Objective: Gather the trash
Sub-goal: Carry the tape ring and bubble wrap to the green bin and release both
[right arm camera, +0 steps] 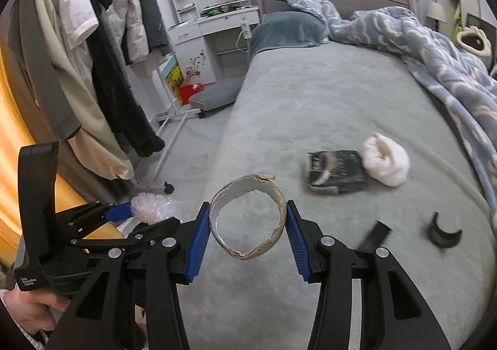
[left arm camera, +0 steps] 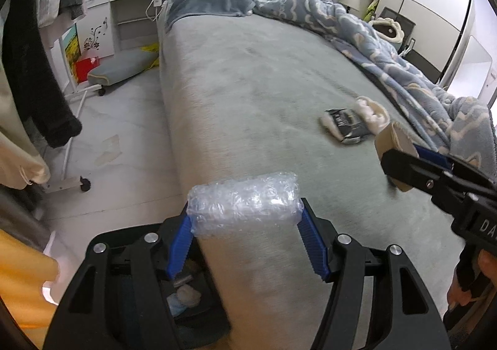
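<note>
Two black curved bits (right arm camera: 442,233) on the bed (right arm camera: 310,107) at about 4 o'clock are only picked up by the right wrist view. A wad of bubble wrap (left arm camera: 245,199) is pinched in the half-open left gripper (left arm camera: 245,222). A cardboard ring (right arm camera: 248,216) is squeezed by the right gripper (right arm camera: 247,225). Near 2 o'clock, a black wrapper (right arm camera: 337,171) and a white tissue wad (right arm camera: 386,163) are left lying.

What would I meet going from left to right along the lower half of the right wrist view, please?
left gripper holding bubble wrap → cardboard ring in the right gripper → black packet → white wad → curved black piece
</note>
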